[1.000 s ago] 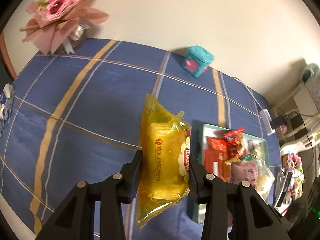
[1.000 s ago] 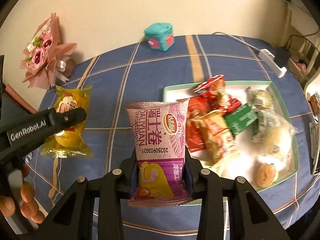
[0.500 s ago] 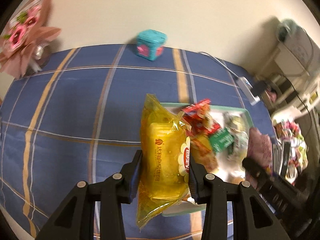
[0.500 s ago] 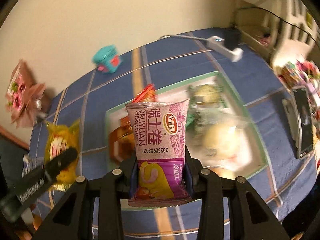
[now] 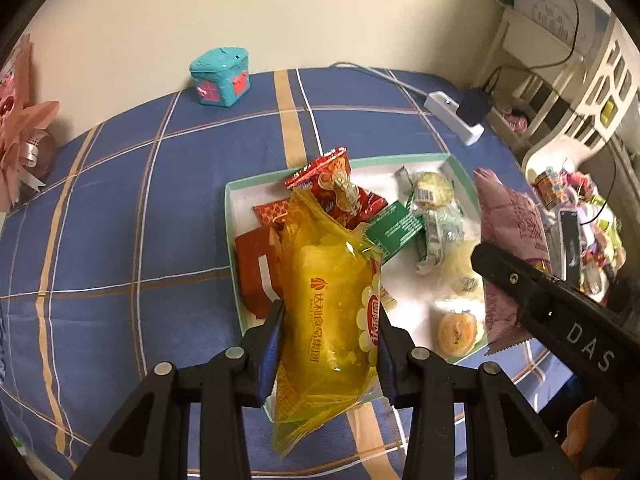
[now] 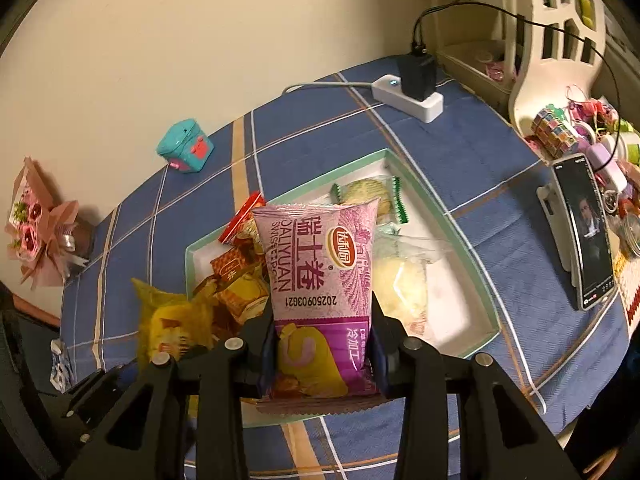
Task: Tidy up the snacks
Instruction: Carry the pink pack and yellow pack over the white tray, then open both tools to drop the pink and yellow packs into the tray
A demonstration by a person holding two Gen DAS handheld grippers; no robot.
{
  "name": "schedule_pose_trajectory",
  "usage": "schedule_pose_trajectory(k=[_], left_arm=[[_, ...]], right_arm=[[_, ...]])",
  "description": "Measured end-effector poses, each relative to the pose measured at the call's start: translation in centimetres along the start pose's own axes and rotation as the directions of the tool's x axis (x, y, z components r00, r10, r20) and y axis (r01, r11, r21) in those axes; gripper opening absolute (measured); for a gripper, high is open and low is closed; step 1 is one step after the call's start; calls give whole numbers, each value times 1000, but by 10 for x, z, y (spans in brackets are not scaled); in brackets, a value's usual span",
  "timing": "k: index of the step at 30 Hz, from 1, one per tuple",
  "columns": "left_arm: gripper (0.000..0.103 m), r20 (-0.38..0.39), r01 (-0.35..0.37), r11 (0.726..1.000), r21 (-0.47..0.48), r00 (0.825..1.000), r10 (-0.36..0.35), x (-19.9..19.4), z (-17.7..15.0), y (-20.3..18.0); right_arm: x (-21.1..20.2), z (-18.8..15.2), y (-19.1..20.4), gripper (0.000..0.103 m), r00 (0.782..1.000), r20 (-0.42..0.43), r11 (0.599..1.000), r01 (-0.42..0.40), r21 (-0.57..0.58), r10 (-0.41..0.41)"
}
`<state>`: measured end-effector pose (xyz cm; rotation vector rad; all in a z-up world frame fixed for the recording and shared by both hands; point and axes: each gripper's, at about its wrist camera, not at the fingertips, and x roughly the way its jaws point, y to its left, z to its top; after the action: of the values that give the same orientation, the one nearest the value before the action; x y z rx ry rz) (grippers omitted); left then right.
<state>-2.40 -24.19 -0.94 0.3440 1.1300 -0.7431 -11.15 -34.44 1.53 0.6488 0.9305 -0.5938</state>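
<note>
**Yellow and purple packets held over the tray**

Green-rimmed, the tray [image 5: 234, 216] is crowded along its left; bare white floor shows at its right side. Your left gripper [image 5: 330, 334] clamps the yellow snack packet [image 5: 328, 304] mid-body, above the tray's near-left corner. Your right gripper [image 6: 322, 346] pinches the purple Swiss roll packet [image 6: 316, 264] by its lower half, over the tray's near edge.

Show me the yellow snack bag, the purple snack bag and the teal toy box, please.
yellow snack bag [image 5: 332, 308], left wrist view, printed front.
purple snack bag [image 6: 320, 264], right wrist view, label.
teal toy box [image 5: 220, 78], left wrist view, front face.
</note>
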Motion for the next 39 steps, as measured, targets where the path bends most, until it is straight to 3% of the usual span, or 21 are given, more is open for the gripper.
schedule_pose_trajectory(k=[6,8,10,14,22,29,39], left_arm=[[44,-75,-29,1000,2,997,29,27,-5,2],[50,-99,-33,999,-8,995,32,33,-6,4],[72,-114,-43,999,-11,993,42,37,-8,6],[74,-120,-50,999,-13,992,48,38,-8,9],[99,-128,-53,994,-92,991,41,39,-5,28],[103,-91,-58,989,-137,995,45,31,-1,44],[103,-48,-185,951,-248,983,178,19,4,89]], right_arm=[[19,-6,8,42,999,-53,999,2,-35,-4],[23,-7,11,56,998,-70,999,3,-45,-6],[23,-7,13,69,997,-71,999,11,-53,-15],[22,-8,17,73,997,-65,997,32,-75,-37],[30,-8,19,90,994,-80,992,70,-105,-78],[26,-5,14,95,995,-59,993,81,-85,-86],[17,-2,15,96,996,-26,994,80,-76,-82]])
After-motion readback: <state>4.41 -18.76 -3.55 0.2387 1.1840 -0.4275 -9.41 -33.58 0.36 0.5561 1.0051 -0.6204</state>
